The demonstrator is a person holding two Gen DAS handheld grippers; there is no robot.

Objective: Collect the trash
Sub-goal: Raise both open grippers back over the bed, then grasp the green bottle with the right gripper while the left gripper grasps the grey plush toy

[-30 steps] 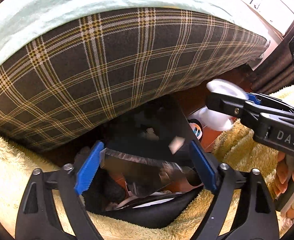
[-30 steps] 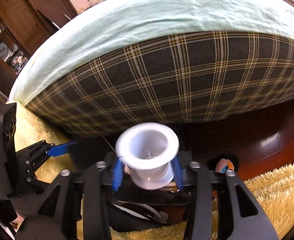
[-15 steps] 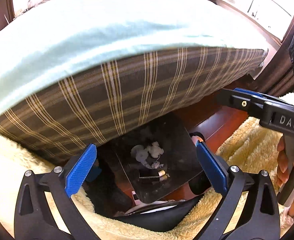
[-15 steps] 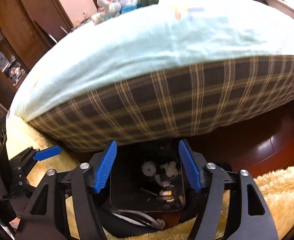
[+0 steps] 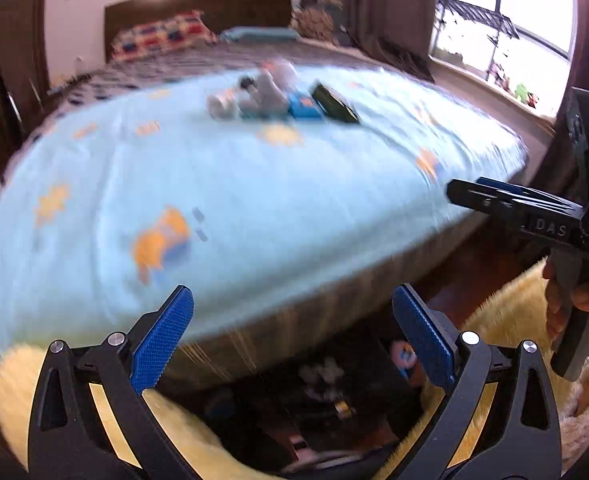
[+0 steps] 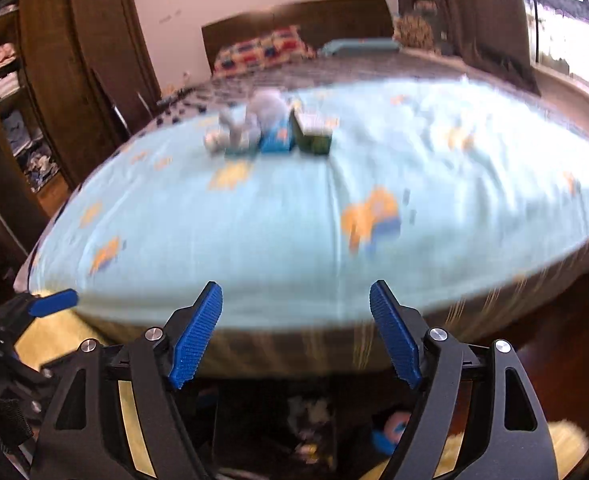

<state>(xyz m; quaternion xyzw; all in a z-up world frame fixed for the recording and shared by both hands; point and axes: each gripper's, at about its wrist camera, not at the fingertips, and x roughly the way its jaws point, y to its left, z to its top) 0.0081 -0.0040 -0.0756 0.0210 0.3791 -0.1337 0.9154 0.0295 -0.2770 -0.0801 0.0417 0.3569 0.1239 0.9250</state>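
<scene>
down at the bottom of both wrist views, a black trash bin (image 5: 326, 392) is sitting on the floor at the foot of the bed, with pale crumpled trash (image 5: 320, 374) lying inside it; details are blurring out. left gripper (image 5: 294, 344) is hanging above the bin with its blue fingers (image 5: 162, 344) spreading wide, nothing between them. right gripper (image 6: 296, 334) is doing the same, blue fingers (image 6: 196, 336) spreading wide and holding nothing. in the left view the right gripper is showing at the right edge, with the person's right hand (image 5: 574, 312) wrapping around its handle. a yellow fluffy rug (image 5: 506, 312) is lying on both sides of the bin, and a small orange and blue toy (image 6: 392, 434) is sitting on the dark wood floor just beside the bin. farther out, the bed (image 6: 294, 208) is filling the middle, with a light blue printed sheet covering a plaid mattress side. a grey plush toy (image 6: 250, 124), a blue item and a dark box (image 6: 314, 132) are lying together near the middle of the sheet. a patterned pillow (image 6: 262, 50) is resting by the dark headboard, with a wooden wardrobe (image 6: 74, 60) standing at left.
</scene>
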